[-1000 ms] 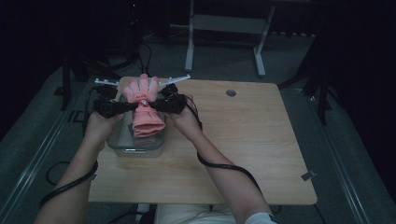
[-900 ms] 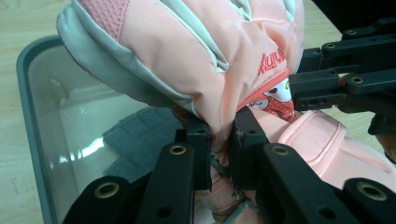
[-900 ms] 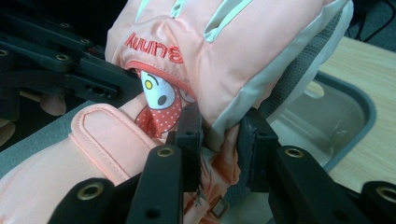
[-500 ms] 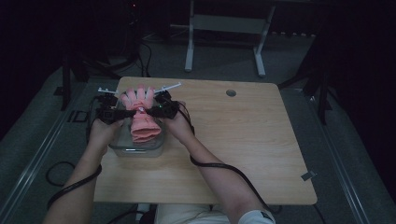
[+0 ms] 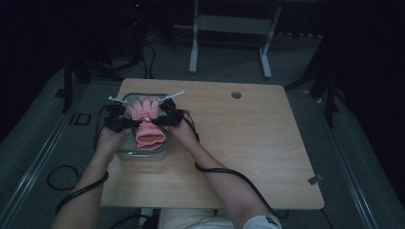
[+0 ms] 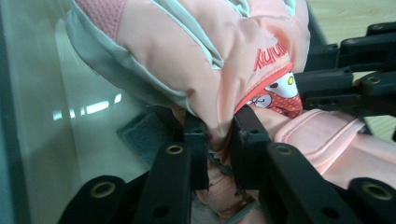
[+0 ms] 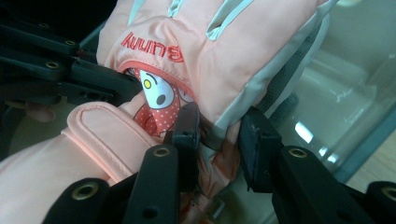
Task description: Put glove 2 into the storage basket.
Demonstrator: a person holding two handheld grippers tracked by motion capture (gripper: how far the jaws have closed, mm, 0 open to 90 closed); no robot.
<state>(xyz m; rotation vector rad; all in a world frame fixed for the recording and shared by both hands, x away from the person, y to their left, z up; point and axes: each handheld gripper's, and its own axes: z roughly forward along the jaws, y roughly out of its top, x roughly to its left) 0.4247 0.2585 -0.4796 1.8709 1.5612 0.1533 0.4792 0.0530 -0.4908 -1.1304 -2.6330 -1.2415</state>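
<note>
Both tools (image 5: 143, 121) have carried the pink glove (image 5: 145, 125) nearer the person

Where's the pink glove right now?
In the high view the pink glove hangs over the clear bin at the table's far-left corner, pinched between the left gripper and right gripper.

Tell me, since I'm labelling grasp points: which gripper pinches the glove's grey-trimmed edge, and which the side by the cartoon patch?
The right gripper bites the pink glove at its grey-trimmed edge; the left gripper bites plain pink fabric just below the cartoon patch.
</note>
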